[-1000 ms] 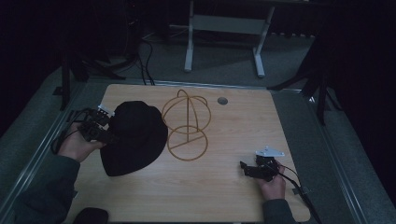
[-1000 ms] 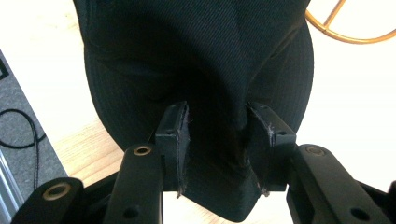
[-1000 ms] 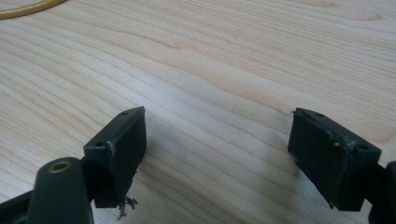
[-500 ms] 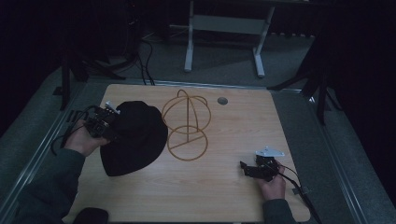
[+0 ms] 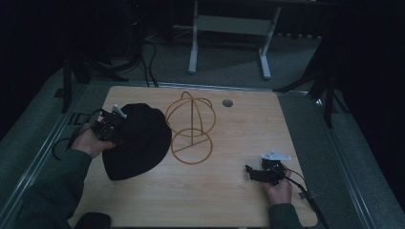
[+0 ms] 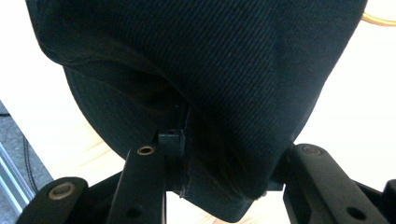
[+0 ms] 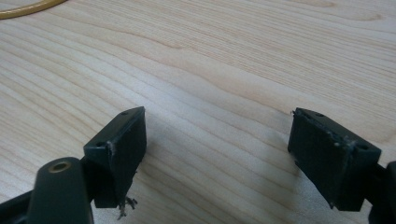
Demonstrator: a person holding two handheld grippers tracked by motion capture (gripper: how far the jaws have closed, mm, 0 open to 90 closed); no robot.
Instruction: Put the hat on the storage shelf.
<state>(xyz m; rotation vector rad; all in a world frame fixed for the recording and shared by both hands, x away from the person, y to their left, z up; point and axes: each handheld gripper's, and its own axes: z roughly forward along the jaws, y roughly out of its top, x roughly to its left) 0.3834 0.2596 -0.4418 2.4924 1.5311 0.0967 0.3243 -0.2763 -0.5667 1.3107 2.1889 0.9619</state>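
A black hat lies flat on the left part of the wooden table. A thin golden wire hat stand rises just right of it. My left gripper is at the hat's left edge. In the left gripper view the hat bunches between the jaws of the left gripper, which have just been closing and now press on the fabric from both sides. My right gripper rests low near the front right. The right gripper stands open over bare wood, with a piece of the stand's ring far off.
A small round grommet sits near the table's back edge. A grey metal frame stands on the floor behind the table. A dark object lies at the front left corner. A cable trails from the right gripper.
My left hand has moved right and slightly down, from beside the hat onto its left edge, so the jaws now enclose the fabric. The right hand has stayed put.
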